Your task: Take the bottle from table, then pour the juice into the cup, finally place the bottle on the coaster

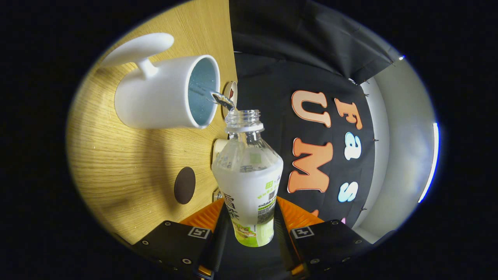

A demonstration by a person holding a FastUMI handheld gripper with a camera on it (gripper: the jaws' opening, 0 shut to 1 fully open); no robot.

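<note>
The gripper (pixel 249 229), closed on the bottle (pixel 249 182), tips its open mouth just over the cup (pixel 167 97) rim, the coaster (pixel 184 185) lying nearer the fingers mid-table.

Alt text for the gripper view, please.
The gripper holds an uncapped bottle tipped over, pouring clear liquid into a white cup on the wooden table. A dark round coaster lies nearby.

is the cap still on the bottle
No, the bottle, held between the jaws of the gripper, has a bare open threaded neck, and clear liquid streams from it into the white cup.
</note>
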